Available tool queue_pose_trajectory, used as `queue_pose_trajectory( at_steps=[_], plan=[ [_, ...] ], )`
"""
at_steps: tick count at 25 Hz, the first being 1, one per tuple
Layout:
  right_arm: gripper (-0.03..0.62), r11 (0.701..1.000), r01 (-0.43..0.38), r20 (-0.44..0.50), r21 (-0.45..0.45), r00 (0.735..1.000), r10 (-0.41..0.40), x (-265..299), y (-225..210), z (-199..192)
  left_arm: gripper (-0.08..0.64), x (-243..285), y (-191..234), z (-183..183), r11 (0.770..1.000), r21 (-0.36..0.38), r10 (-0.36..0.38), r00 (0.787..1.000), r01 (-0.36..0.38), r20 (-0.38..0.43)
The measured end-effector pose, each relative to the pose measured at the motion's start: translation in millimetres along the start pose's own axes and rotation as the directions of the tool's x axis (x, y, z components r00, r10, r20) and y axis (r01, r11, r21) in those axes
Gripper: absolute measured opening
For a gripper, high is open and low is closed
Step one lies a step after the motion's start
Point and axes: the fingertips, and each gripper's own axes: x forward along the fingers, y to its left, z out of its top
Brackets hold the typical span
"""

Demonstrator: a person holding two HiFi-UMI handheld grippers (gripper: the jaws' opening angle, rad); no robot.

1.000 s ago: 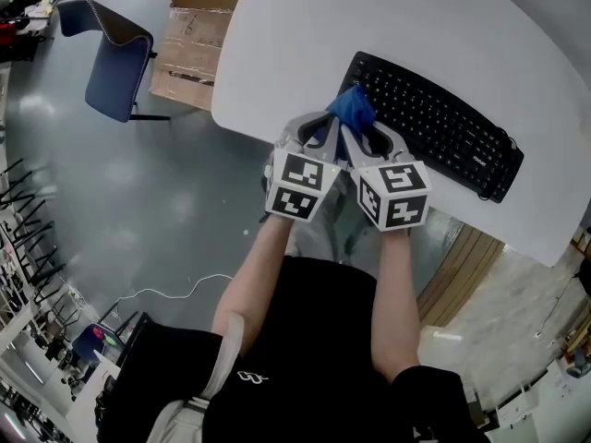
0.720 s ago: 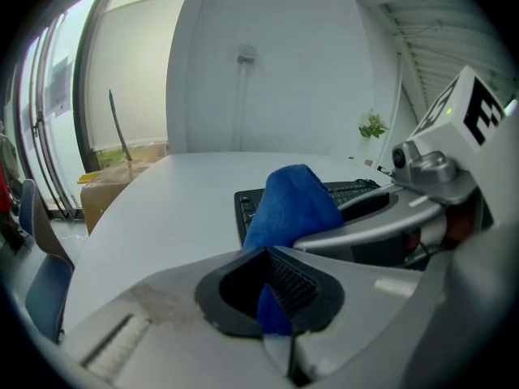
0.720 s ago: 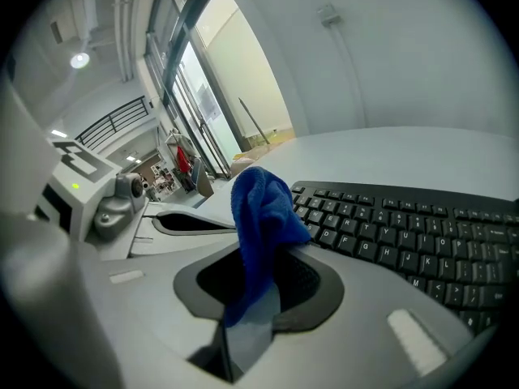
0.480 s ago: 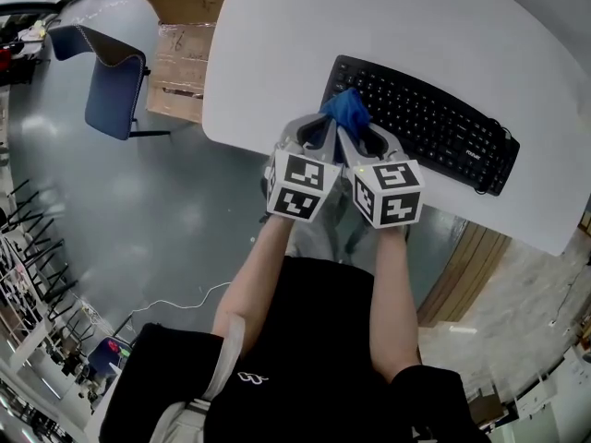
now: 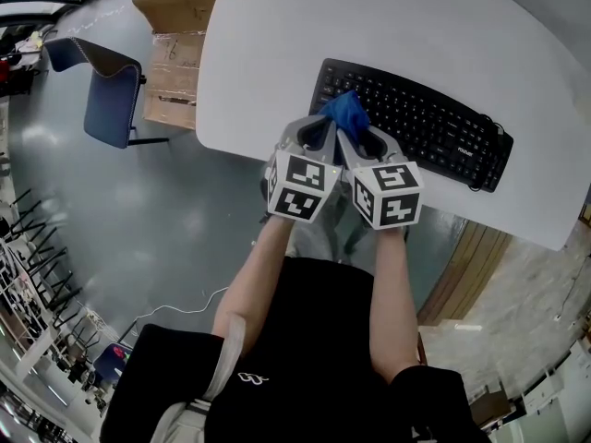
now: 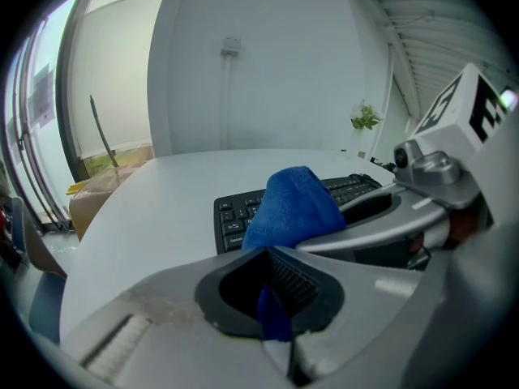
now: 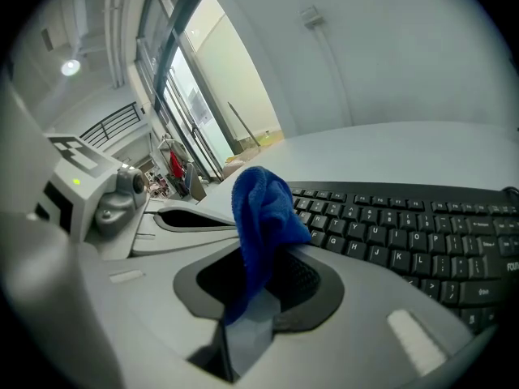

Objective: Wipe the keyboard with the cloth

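Farthest left, off the tabletop, down on the floor: a blue chair. Next, cardboard boxes standing just beside the white table at its left edge.

Held side by side over the tabletop's near edge, toward its left corner: the left gripper and the right gripper, tips almost touching. Left gripper clenched on a fold of the blue cloth, pinched against its ridged pads.

Cloth bunched upward between the two grippers, over the left end of the black keyboard. Whether touching the keys, cannot tell. Right gripper likewise clamped on the cloth, with a strip hanging down through its jaws.

Keyboard lying slantwise near the tabletop's near edge, stretching rightward from the cloth toward the right edge.
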Motion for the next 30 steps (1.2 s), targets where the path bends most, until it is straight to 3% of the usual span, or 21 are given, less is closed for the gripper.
queue_pose_trajectory(
  at_steps=[30],
  plan=[
    [0.095,0.992,0.089,0.035,0.084,0.995,-0.092,-55.5,-62.9,-13.1,-0.004,32.0,-76.8,25.2,0.991,0.095,-0.098,0.995,0.099,-0.025]
  ],
)
